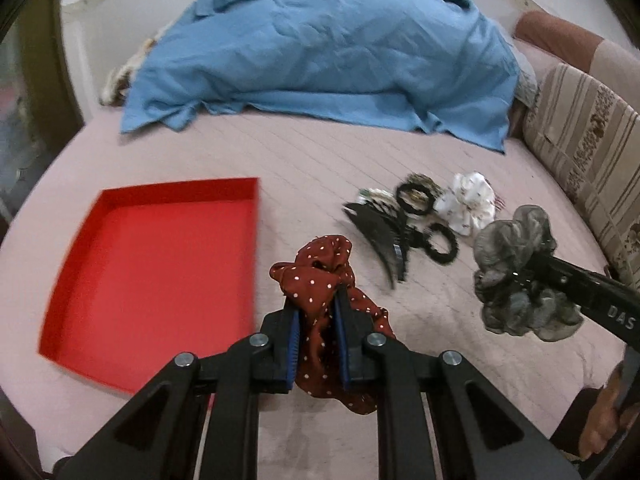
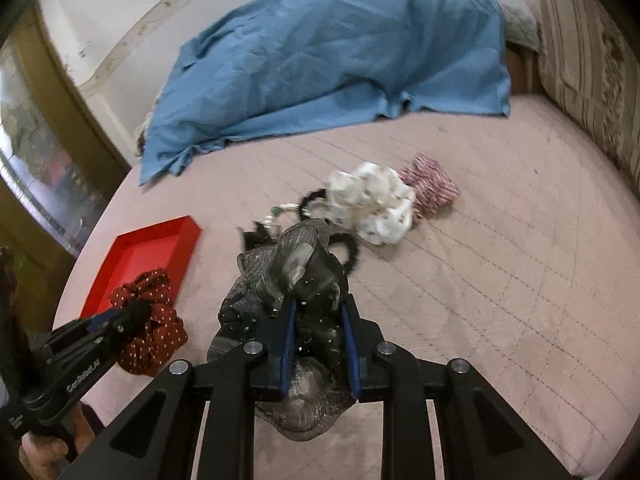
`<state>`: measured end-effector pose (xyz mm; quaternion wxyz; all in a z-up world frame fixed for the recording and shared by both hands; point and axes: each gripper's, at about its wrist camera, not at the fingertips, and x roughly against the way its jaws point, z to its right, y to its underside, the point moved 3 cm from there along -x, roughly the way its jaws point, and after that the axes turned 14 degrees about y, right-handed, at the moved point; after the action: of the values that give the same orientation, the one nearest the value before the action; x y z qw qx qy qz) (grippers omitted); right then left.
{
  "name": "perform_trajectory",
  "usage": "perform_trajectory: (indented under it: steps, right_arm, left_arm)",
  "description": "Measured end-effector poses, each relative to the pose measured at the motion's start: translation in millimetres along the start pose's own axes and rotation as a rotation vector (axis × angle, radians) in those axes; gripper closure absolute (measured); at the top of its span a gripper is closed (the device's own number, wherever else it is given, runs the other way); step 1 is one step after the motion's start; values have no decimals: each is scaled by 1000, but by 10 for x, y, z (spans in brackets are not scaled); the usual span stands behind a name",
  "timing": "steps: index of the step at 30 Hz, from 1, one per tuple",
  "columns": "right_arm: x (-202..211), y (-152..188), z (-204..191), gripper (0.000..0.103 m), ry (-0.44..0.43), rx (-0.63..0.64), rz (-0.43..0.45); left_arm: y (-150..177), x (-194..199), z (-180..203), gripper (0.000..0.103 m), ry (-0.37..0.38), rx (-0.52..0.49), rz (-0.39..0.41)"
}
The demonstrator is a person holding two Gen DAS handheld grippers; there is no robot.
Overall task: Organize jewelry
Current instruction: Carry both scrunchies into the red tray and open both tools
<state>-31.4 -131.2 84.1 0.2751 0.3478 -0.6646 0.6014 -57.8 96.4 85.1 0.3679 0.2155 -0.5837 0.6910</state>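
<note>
left gripper (image 1: 316, 300) is clamped on a dotted red scrunchie (image 1: 320, 276) and right gripper (image 2: 318, 308) is clamped on a grey scrunchie (image 2: 280, 268), with the red tray (image 1: 80, 312) just left of the left jaws, and hair clips (image 1: 384, 232) and a white scrunchie (image 2: 372, 204) beyond both.

My left gripper (image 1: 316, 300) was clamped on the red polka-dot scrunchie (image 1: 326, 280), lifted over the pink bed cover (image 1: 320, 160). Red tray (image 1: 156, 264) sat just left of it. My right gripper (image 1: 520, 280) gripped the grey scrunchie (image 1: 516, 240). Black hair claw (image 1: 380, 236), black hair ties (image 1: 440, 244) and white scrunchie (image 1: 468, 204) lay clustered between.
</note>
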Motion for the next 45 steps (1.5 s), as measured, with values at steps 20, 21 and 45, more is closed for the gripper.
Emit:
perform_trajectory:
  steps: [20,21,45]
  right_arm:
    - [107,46,-1750,80,-91,300,-18]
    - [63,29,-1850,80,-93,316,-17]
    - [-1319,-448,-2713,66,-38,379,-147]
  left_arm:
    - [212,583,-1609,88,-158,229,80]
    - [169,568,-1680,88,-154,235,81]
    - [-450,-57,-2553,50,-27,397,104]
